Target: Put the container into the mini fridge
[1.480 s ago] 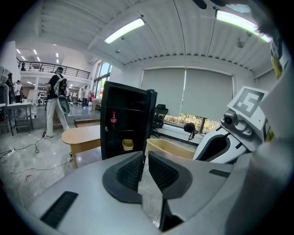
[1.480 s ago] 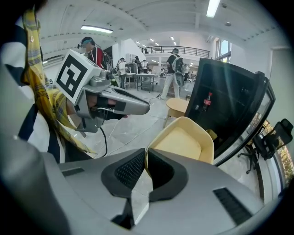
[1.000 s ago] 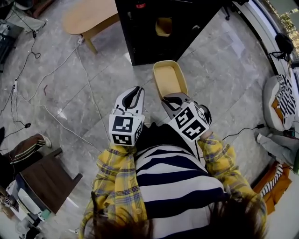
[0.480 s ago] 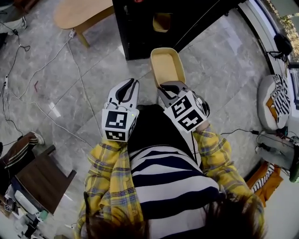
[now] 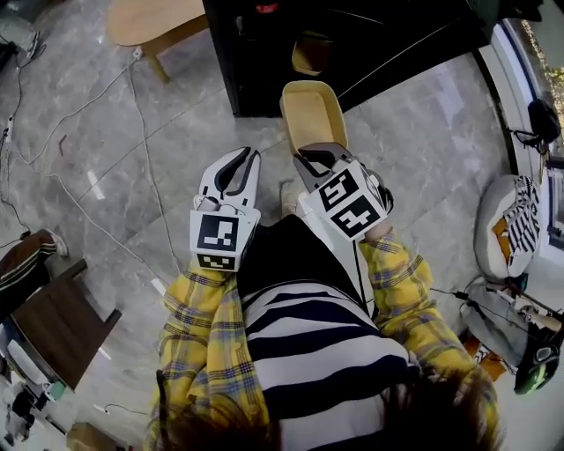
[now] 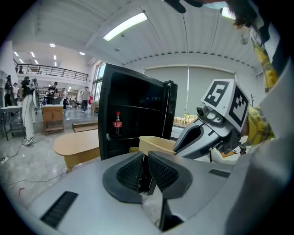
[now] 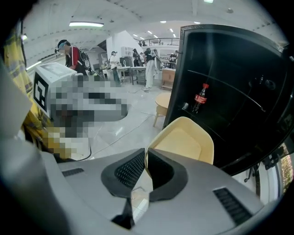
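A pale yellow, empty container [image 5: 310, 119] is held out over the floor, and my right gripper [image 5: 317, 160] is shut on its near rim. In the right gripper view the container [image 7: 183, 142] has its rim pinched between the two pads, its far end pointing at the open black mini fridge [image 7: 229, 92]. A cola bottle [image 7: 199, 97] stands on a fridge shelf. The fridge [image 5: 352, 44] lies straight ahead, with a yellow object [image 5: 310, 53] inside. My left gripper [image 5: 236, 166] hovers to the container's left, shut with nothing in it. The left gripper view shows the container [image 6: 156, 144] beside the right gripper.
A light wooden oval table [image 5: 154, 18] stands left of the fridge. Cables [image 5: 132, 114] run across the grey stone floor at the left. A dark brown side table [image 5: 57, 321] is at the lower left. Cushions and bags [image 5: 511, 211] lie at the right.
Both grippers and the container have moved toward the fridge; the container's far end is now near the fridge's front edge. Both grips are unchanged.
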The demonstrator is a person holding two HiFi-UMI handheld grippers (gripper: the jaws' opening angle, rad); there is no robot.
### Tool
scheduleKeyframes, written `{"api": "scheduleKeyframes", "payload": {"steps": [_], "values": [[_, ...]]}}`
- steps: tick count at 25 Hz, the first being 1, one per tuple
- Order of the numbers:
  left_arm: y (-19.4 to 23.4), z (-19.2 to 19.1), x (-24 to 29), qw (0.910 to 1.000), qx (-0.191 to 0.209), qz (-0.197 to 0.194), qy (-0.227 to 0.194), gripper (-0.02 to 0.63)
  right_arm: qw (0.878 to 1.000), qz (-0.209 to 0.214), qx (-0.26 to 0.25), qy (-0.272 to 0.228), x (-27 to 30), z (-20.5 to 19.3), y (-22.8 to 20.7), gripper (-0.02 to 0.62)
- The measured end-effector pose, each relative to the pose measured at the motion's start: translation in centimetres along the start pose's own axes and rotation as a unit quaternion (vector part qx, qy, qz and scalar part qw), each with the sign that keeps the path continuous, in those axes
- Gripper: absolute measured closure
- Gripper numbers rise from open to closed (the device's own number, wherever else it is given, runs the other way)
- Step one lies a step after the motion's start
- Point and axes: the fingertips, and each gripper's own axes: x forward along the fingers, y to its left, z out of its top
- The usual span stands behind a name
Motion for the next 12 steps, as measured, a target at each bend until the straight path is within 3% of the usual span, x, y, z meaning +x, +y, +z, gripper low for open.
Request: {"api": "scheduleKeyframes", "payload": {"steps": [12], "values": [[2.0, 0.8, 6.5, 0.9982, -0.021, 0.052, -0.021, 0.557, 0.999, -0.007, -0.037, 0.001, 3.1, 1.6, -8.3, 0.552]]}}
